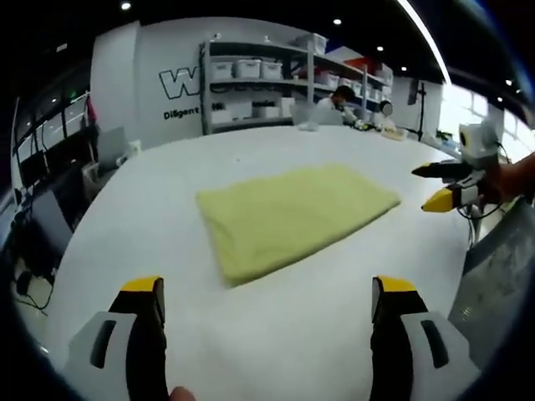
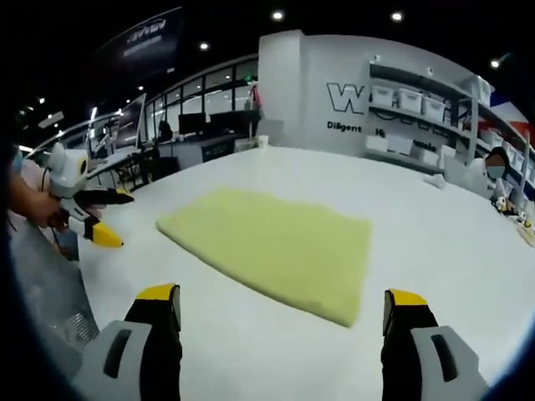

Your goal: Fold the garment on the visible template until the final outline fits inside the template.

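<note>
A yellow garment (image 1: 294, 219) lies folded flat as a rough rectangle near the middle of the white surface (image 1: 251, 334), touching neither tool. In the left gripper view, the left tool (image 1: 267, 313) hovers over the near edge with jaws wide apart and empty; the right tool (image 1: 447, 188) shows at the far right, held by a hand (image 1: 510, 177), jaws apart. In the right gripper view, the right tool (image 2: 282, 322) is likewise spread and empty before the garment (image 2: 276, 246). Behind, shelves (image 1: 259, 79) carry white bins (image 1: 247, 68), contents too small to tell.
</note>
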`<state>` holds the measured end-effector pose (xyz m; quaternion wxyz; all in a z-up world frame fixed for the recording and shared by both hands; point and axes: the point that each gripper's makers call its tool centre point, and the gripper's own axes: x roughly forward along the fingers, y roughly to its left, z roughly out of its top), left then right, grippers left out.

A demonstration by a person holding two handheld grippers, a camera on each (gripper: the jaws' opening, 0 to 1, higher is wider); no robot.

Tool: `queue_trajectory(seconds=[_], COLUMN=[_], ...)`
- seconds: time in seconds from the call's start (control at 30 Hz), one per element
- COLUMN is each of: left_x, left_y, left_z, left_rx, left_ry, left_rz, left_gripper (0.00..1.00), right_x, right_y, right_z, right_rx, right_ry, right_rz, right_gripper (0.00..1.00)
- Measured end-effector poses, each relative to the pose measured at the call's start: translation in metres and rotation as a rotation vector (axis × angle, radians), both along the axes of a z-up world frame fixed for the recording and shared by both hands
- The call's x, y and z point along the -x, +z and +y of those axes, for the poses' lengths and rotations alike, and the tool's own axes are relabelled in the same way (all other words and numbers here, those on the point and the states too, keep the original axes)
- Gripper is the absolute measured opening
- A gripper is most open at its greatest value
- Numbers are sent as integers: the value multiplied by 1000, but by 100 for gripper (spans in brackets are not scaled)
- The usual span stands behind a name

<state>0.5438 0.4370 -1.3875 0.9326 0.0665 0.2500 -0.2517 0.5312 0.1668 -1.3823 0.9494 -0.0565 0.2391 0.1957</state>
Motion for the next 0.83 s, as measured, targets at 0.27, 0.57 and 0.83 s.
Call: queue_trajectory(seconds=[0.27,0.57,0.83], left_x=[3,4,6], left_y=[0,-4,-7], left_z=[-2,-6,-6], left_rx=[9,4,11], left_ry=[1,-19,-21], left_rz=[3,6,14], left_gripper=[99,99,99], right_x=[4,2,4], right_y=[0,5,2], right_z=[2,-6,-2], right_rx=[-2,-5,16], right_ry=[-2,-31,-23], right_rz=[-17,-31,-37], right_gripper=[97,96,96])
